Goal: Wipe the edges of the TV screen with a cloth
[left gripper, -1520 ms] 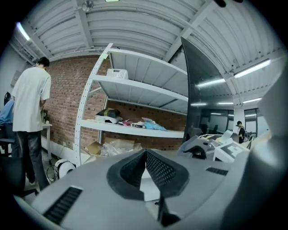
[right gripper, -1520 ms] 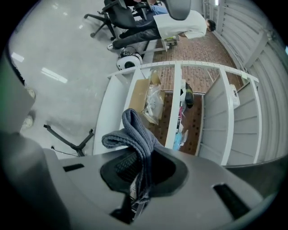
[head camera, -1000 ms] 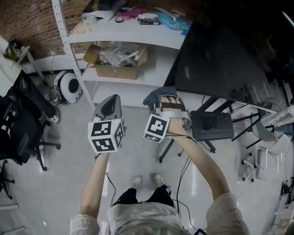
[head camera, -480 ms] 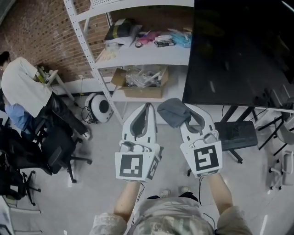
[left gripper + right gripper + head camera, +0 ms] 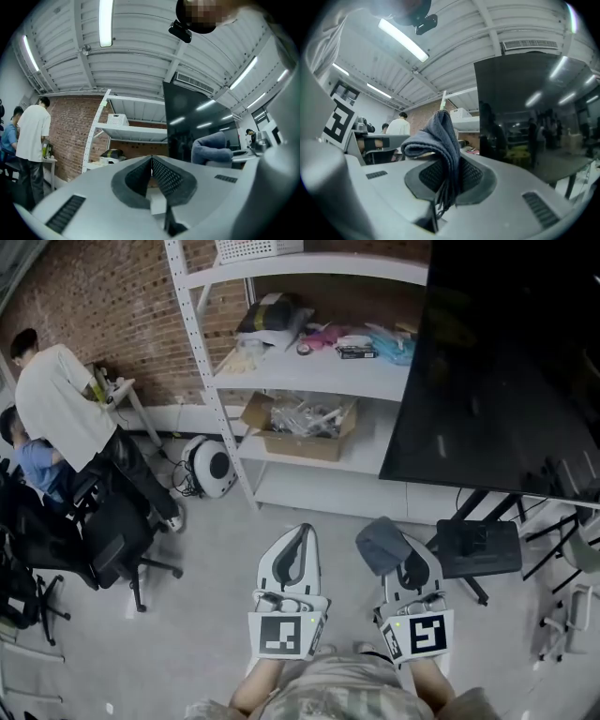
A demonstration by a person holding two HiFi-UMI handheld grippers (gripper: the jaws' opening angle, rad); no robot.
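Observation:
A large dark TV screen (image 5: 506, 371) on a black stand fills the right of the head view; it also shows in the left gripper view as the TV screen (image 5: 192, 122) and in the right gripper view as the TV screen (image 5: 534, 112). My right gripper (image 5: 398, 542) is shut on a folded grey-blue cloth (image 5: 380, 545), which hangs over its jaws as the cloth (image 5: 440, 145). The cloth sits below the screen's lower left corner, apart from it. My left gripper (image 5: 300, 531) is shut with nothing in it, jaws pressed tip to tip (image 5: 151, 159).
A white metal shelf rack (image 5: 309, 371) with a cardboard box (image 5: 300, 423) and clutter stands left of the TV. A round white appliance (image 5: 211, 465) sits on the floor. Office chairs (image 5: 103, 531) and two people (image 5: 56, 399) are at the far left. The TV stand base (image 5: 478, 549) is beside my right gripper.
Both grippers have drawn back toward my body and lower in the head view. The view has tilted up, so more of the shelf and brick wall shows. The cloth stays held.

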